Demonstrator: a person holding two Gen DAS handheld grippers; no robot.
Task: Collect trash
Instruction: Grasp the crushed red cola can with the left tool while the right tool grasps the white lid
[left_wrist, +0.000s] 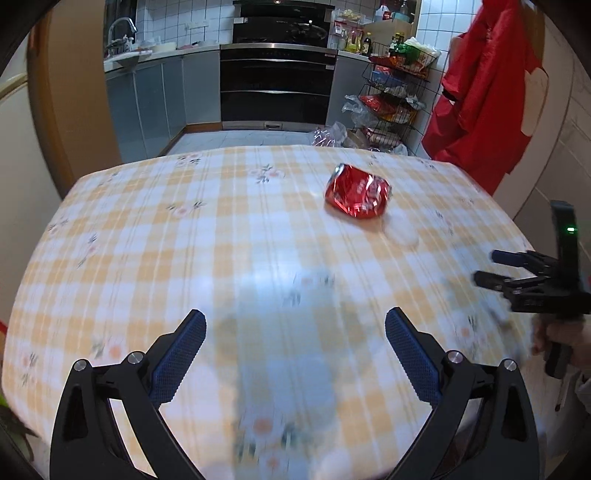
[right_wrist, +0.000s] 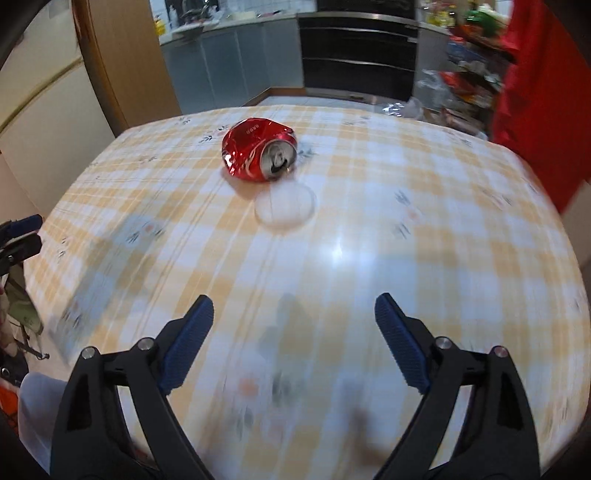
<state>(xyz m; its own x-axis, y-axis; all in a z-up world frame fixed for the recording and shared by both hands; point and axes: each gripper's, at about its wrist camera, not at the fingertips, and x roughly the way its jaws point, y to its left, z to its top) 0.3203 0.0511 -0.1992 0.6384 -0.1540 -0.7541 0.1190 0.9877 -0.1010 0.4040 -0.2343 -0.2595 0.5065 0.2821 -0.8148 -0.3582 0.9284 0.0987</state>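
A crushed red soda can (left_wrist: 357, 196) lies on its side on the checked tablecloth (left_wrist: 221, 240), toward the far right of the table. In the right wrist view the can (right_wrist: 258, 154) lies ahead and left, its opened top facing me. My left gripper (left_wrist: 295, 325) is open and empty, well short of the can. My right gripper (right_wrist: 294, 310) is open and empty, also short of it. The right gripper shows at the right edge of the left wrist view (left_wrist: 487, 267).
A round clear lid or coaster (right_wrist: 285, 204) lies flat just in front of the can. Beyond the table stand kitchen cabinets (left_wrist: 147, 96), an oven (left_wrist: 277, 85), a wire rack of packets (left_wrist: 395, 92) and a hanging red cloth (left_wrist: 484, 92).
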